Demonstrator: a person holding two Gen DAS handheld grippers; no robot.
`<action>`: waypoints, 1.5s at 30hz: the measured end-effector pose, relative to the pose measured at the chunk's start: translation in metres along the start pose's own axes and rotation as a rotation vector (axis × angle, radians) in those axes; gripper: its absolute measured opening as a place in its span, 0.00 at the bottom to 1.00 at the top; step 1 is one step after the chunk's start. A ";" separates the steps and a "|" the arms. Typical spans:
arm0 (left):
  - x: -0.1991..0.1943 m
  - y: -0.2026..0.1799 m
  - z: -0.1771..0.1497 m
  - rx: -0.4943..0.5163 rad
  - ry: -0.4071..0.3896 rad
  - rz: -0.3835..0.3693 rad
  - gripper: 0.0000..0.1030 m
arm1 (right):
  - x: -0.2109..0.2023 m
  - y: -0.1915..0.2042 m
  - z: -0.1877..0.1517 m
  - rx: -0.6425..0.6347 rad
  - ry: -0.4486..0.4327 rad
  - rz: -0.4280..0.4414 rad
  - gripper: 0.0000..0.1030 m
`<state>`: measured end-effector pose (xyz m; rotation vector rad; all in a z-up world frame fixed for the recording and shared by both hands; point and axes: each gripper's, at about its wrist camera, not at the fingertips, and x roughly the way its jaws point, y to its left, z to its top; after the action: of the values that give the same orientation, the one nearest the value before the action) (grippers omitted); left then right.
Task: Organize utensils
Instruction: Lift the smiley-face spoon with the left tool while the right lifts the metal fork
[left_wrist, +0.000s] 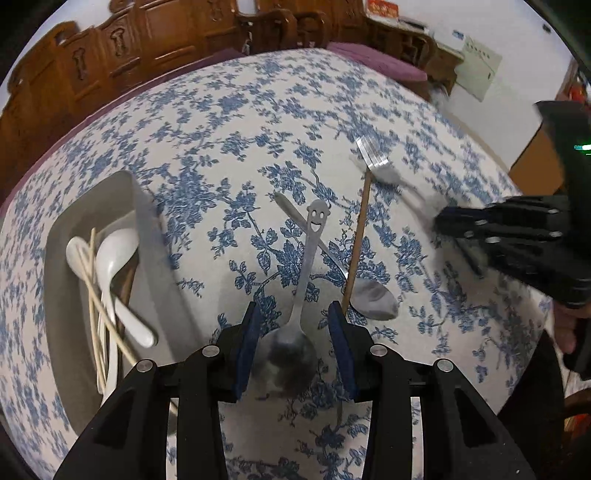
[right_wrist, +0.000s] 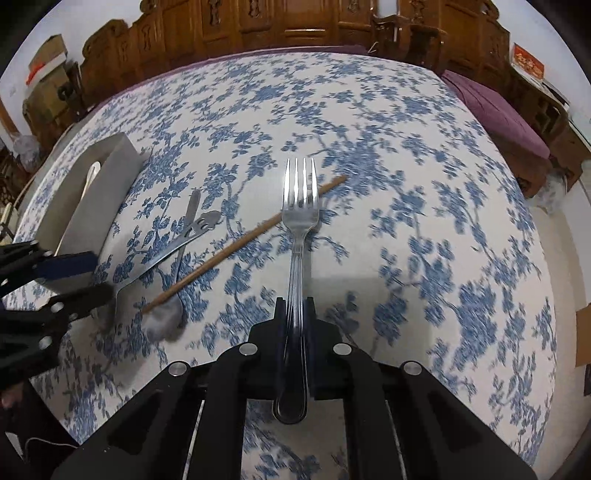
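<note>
My right gripper (right_wrist: 295, 303) is shut on the handle of a steel fork (right_wrist: 300, 206), held above the tablecloth with its tines pointing away. In the left wrist view the fork (left_wrist: 376, 160) and right gripper (left_wrist: 441, 221) are blurred at the right. My left gripper (left_wrist: 295, 314) points steeply down, and its blue pads (left_wrist: 249, 332) stand either side of the bowl of a smiley-handled spoon (left_wrist: 312, 240). A small gap shows at the right pad. A second steel spoon (left_wrist: 373, 299) and a wooden chopstick (left_wrist: 358, 243) lie crossed beside it.
A grey tray (left_wrist: 147, 236) at the left holds white ceramic spoons (left_wrist: 110, 258) and pale chopsticks (left_wrist: 92, 306). The blue floral tablecloth (right_wrist: 406, 166) stretches far and right. Carved wooden chairs (right_wrist: 295, 22) line the far edge. The left gripper (right_wrist: 98, 278) is close to the tray (right_wrist: 99, 192).
</note>
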<state>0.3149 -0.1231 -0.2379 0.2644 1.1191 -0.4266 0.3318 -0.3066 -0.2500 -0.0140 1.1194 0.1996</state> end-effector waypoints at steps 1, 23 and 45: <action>0.003 -0.001 0.001 0.008 0.008 0.006 0.35 | -0.002 -0.002 -0.002 0.003 -0.005 0.004 0.10; 0.031 0.003 0.013 0.002 0.113 0.006 0.20 | 0.002 -0.011 -0.037 -0.006 0.028 0.001 0.11; 0.017 -0.001 0.011 0.000 0.058 -0.014 0.05 | 0.012 -0.007 -0.020 -0.036 0.022 -0.034 0.12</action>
<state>0.3294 -0.1313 -0.2488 0.2698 1.1783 -0.4337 0.3196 -0.3141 -0.2700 -0.0674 1.1364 0.1900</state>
